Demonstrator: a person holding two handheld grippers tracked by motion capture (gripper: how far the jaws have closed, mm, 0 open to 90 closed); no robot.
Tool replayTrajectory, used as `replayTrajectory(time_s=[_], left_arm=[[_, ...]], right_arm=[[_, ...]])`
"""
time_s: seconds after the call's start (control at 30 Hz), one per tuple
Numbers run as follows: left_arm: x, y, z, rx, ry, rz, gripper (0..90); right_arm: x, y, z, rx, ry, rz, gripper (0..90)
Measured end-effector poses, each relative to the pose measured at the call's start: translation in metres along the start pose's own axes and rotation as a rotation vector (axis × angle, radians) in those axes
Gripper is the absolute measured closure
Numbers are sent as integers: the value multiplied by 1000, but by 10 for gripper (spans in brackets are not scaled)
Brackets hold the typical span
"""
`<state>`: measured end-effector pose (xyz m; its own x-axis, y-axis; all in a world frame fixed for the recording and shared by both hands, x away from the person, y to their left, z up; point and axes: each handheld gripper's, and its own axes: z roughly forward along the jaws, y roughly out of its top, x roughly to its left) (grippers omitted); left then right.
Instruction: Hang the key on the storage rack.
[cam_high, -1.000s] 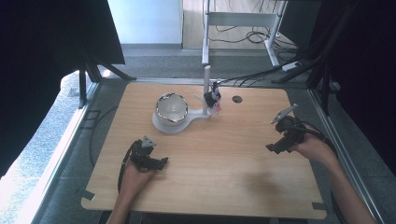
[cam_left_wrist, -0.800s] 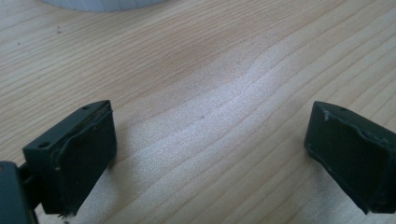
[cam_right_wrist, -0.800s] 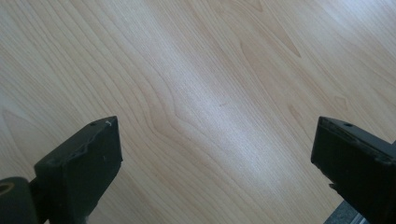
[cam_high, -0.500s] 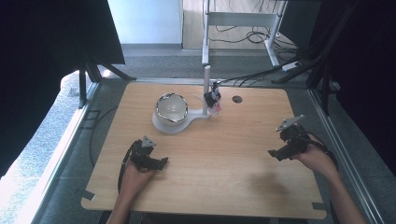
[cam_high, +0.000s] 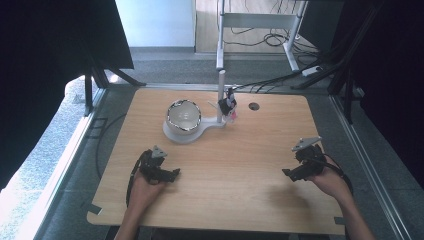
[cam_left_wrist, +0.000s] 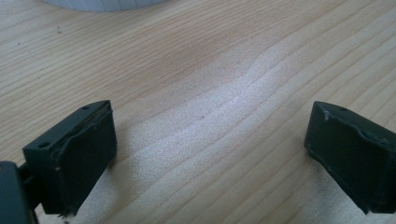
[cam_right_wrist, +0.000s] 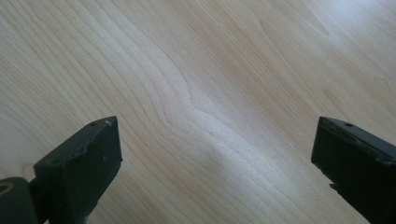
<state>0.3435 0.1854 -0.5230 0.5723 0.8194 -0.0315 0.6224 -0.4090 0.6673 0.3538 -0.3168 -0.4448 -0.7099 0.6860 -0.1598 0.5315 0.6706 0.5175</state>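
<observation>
The left gripper (cam_high: 167, 173) and right gripper (cam_high: 292, 172) are held with jaws spread wide, empty, above bare wooden table (cam_high: 240, 165) near its front edge. A white-based bowl stand (cam_high: 184, 120) is set well apart toward the far edge; no writing can be read.

A round white bowl (cam_high: 183, 116) sits on a flat white stand base (cam_high: 190, 135) at upper centre of the pale wooden table (cam_high: 225, 200); a thin white post (cam_high: 221, 95) stands to its right.
</observation>
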Motion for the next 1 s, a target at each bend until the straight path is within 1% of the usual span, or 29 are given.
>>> replayTrajectory(time_s=[0.1, 0.13, 0.3, 0.57, 0.63, 0.73, 0.83, 0.87, 1.0], left_arm=[[0, 0, 0, 0, 0, 0, 22], [0, 0, 0, 0, 0, 0, 22], [0, 0, 0, 0, 1, -1, 22], [0, 0, 0, -2, 0, -1, 23], [0, 0, 0, 0, 0, -1, 23], [0, 0, 0, -1, 0, -1, 23], [0, 0, 0, -1, 0, 0, 23], [0, 0, 0, -1, 1, 0, 23], [0, 0, 0, -3, 0, 0, 23]], right_arm=[[3, -5, 7, -4, 5, 11, 19], [5, -6, 10, -5, -1, 15, 19], [12, -14, 23, -18, 9, 34, 19], [25, -27, 44, -67, 15, 71, 17], [27, -32, 48, -87, 20, 91, 11], [28, -38, 52, -145, 34, 138, 1], [28, -45, 55, -196, 59, 191, 0], [29, -47, 55, -209, 55, 199, 0], [30, -48, 55, -209, 43, 211, 0]])
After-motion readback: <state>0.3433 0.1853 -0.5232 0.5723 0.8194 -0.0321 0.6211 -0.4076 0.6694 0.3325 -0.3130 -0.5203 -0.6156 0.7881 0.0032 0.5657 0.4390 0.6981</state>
